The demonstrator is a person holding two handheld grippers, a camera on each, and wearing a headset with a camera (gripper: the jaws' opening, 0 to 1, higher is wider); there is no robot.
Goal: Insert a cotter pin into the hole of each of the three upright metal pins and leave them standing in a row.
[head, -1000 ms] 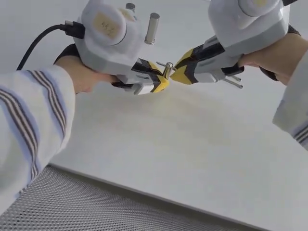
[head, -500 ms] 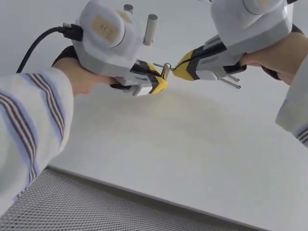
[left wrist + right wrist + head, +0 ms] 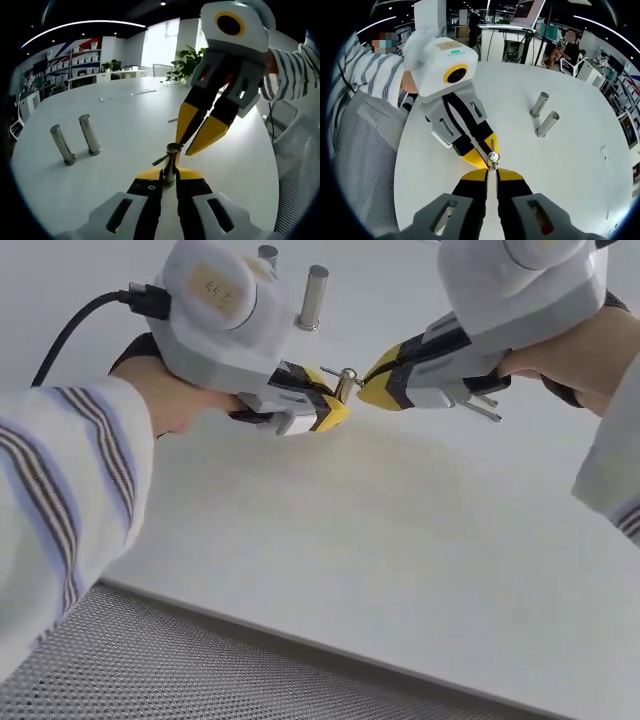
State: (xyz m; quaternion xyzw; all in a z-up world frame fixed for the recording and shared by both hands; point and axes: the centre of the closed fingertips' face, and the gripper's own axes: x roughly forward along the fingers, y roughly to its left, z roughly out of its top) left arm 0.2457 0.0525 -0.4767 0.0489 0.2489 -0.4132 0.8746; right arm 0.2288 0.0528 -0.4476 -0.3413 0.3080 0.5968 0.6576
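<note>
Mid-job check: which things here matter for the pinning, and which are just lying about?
In the job: held metal pin in the left claw, cotter pin at the right claw, two standing pins.
Just lying about: potted plant, shelves, grey mesh surface.

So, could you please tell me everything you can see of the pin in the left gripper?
The pin is a shiny grey metal cylinder, held upright and clamped low between the jaws of the left gripper. A thin cotter pin sticks out sideways near its top, where the closed tips of the right gripper meet it.
</note>
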